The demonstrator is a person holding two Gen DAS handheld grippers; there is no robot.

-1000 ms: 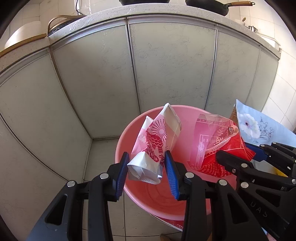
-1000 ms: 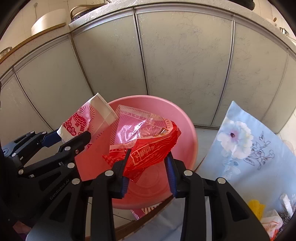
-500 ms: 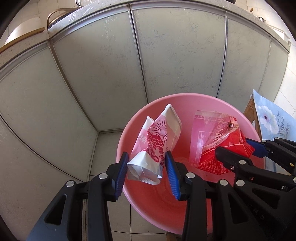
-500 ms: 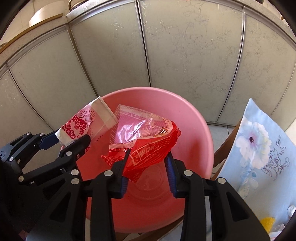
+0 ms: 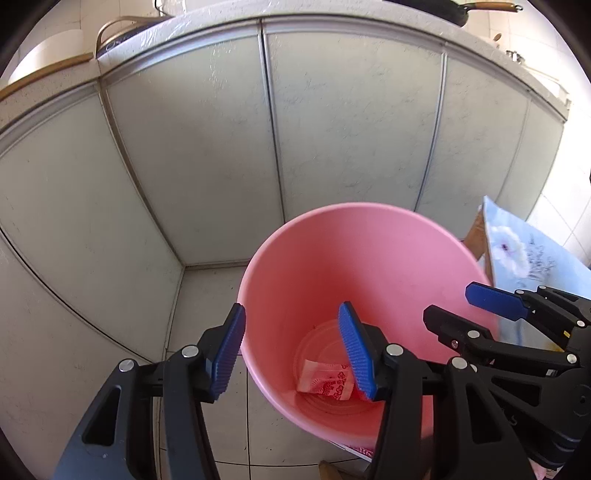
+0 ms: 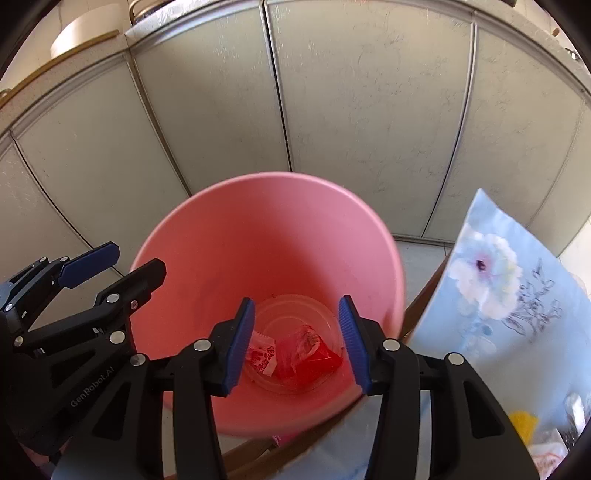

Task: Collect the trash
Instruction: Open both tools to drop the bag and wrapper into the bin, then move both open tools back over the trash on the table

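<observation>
A pink bucket [image 5: 369, 236] stands on the tiled floor in front of grey cabinet doors; it also shows in the right wrist view [image 6: 266, 229]. At its bottom lie a red-and-white paper wrapper [image 5: 325, 380] and a red plastic snack bag [image 6: 303, 350]; the paper wrapper also shows in the right wrist view [image 6: 260, 356]. My left gripper [image 5: 291, 350] is open and empty above the bucket's left rim. My right gripper [image 6: 297, 339] is open and empty above the bucket's near side; it also shows in the left wrist view [image 5: 469, 306].
A table with a blue floral cloth [image 6: 491, 295] stands right of the bucket, with more scraps, one yellow [image 6: 522, 424], at its lower right. Grey cabinet doors [image 5: 258, 147] stand behind, under a counter with a pan [image 5: 461, 11].
Both grippers opened. The paper wrapper and the red snack bag dropped from them to the bucket's bottom.
</observation>
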